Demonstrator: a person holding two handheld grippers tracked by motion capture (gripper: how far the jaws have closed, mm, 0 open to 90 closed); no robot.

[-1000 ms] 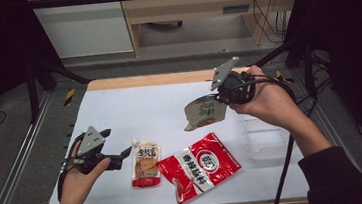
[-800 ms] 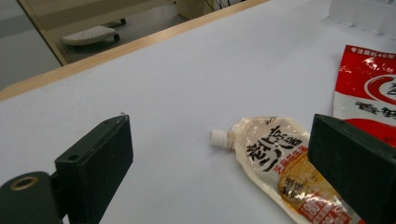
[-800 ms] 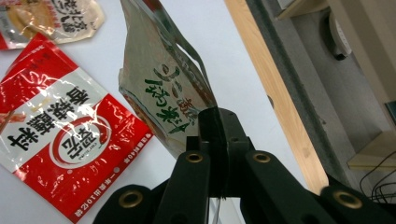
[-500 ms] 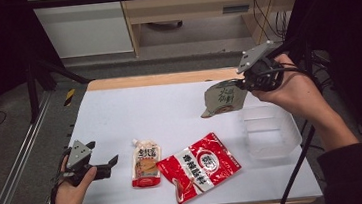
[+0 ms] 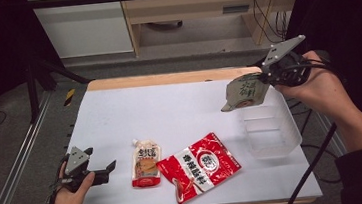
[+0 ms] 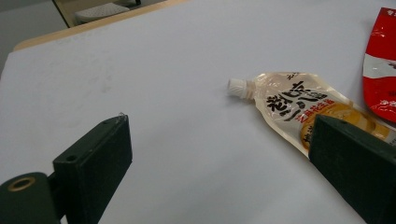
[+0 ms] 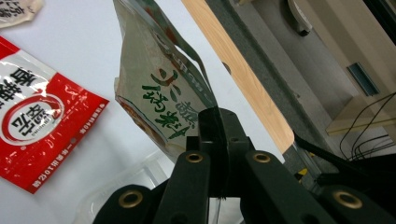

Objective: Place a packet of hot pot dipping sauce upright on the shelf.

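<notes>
My right gripper is shut on a beige pouch with green lettering, held in the air above the far end of a clear plastic box. In the right gripper view the pouch hangs from the closed jaws. My left gripper rests open at the table's front left, with nothing between its jaws. A clear spouted sauce pouch lies to its right; in the left gripper view that pouch lies just ahead of the right jaw. A red snack bag lies beside it.
The white table top has a wooden far edge. Metal frame rails run along the left side. Cables trail from the right gripper past the table's right edge.
My right gripper has carried the beige pouch rightward from the table's middle to above the clear box. My left gripper has drawn back toward the front left corner.
</notes>
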